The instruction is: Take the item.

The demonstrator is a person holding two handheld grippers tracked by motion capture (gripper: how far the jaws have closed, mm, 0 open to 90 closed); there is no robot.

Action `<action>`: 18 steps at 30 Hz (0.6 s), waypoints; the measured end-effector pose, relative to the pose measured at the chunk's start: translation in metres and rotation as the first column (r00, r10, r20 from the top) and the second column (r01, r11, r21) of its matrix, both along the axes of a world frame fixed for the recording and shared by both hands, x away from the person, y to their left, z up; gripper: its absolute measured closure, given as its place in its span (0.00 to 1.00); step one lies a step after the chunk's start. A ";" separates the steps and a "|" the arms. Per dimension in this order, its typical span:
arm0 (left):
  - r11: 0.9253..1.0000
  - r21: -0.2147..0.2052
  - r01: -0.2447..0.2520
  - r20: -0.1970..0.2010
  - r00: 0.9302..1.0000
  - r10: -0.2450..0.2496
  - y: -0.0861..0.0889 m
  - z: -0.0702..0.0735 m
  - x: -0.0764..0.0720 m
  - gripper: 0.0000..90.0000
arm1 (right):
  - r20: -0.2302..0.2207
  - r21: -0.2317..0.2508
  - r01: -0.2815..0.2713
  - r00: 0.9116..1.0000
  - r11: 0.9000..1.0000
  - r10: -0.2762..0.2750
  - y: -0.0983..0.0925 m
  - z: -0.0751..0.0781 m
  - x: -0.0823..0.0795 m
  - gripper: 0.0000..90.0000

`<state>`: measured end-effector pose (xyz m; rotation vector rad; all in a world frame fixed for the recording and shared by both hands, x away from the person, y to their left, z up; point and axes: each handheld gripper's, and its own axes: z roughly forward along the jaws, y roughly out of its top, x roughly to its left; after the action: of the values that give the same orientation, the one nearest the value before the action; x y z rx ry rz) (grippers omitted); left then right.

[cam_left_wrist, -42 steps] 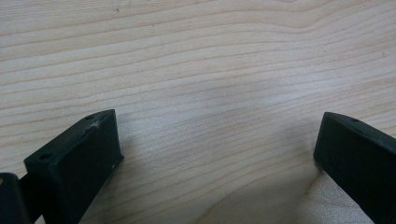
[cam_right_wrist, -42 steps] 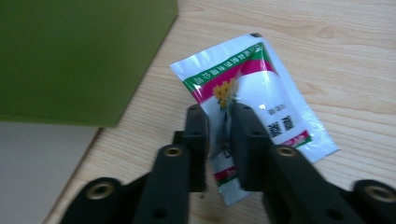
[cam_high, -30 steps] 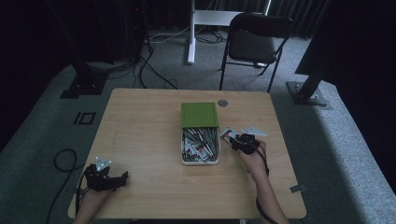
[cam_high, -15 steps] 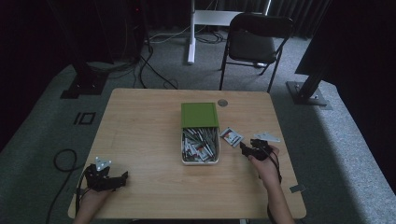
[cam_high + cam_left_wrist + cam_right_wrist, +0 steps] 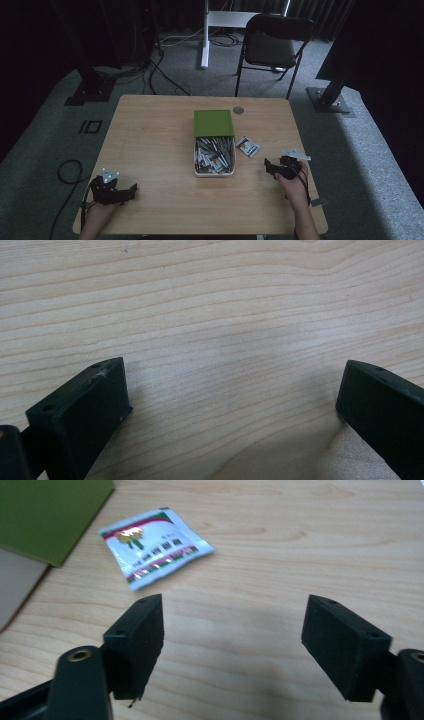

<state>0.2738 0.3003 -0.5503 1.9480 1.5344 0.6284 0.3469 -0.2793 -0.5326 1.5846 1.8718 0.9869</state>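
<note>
On the wooden table [image 5: 160, 130], R side, the right gripper [image 5: 272, 168] sat low over the top, held by the person's right hand [image 5: 295, 181]. Jaws stood wide apart, having just been opening; nothing btwn them, bare wood only, per the right gripper view [image 5: 232, 645]. The sachet [image 5: 248, 146], white w/ red-green edge stripes and a gold emblem, lay flat on the table ahead of those jaws, near but apart from them; clear of the pads in the right gripper view [image 5: 155, 547]. It lay just beside the R wall of the white tray [image 5: 232, 165], whether touching it I couldn't tell.

Tray was mid-table, packed w/ many similar sachets. A green lid [image 5: 213, 123] covered the tray's far half; its corner showed at upper L in the right gripper view [image 5: 47, 515].

Left gripper [image 5: 131, 190] rested at the near L corner of the table, grey plate on top, left hand [image 5: 97, 212] behind it. Jaws wide, empty; left gripper view [image 5: 232, 405] gave wood grain btwn them. Well apart from tray and sachet.

A small round grey disc [image 5: 238, 110] sat on the table just past the lid's far R corner. Folding chair [image 5: 272, 45] stood beyond the far edge.
</note>
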 end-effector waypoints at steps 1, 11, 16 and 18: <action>1.000 0.000 0.000 0.000 1.000 0.000 0.000 0.000 0.000 0.01 | -0.002 -0.003 0.005 1.000 1.000 -0.005 -0.001 -0.001 -0.001 0.22; 1.000 0.002 0.001 -0.001 1.000 -0.001 0.000 0.000 0.000 0.01 | -0.008 -0.019 0.043 0.999 0.999 -0.043 -0.013 -0.004 -0.022 0.16; 1.000 0.002 0.001 -0.001 1.000 -0.001 0.000 0.000 0.000 0.01 | -0.026 -0.024 0.073 0.997 0.997 -0.074 -0.019 -0.007 -0.032 0.15; 1.000 0.002 0.001 -0.001 1.000 -0.001 0.000 0.000 0.000 0.01 | -0.036 -0.030 0.080 0.996 0.996 -0.081 -0.020 -0.009 -0.036 0.15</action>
<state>0.2737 0.3005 -0.5502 1.9507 1.5339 0.6283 0.3106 -0.2998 -0.5412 1.6588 1.8234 0.8981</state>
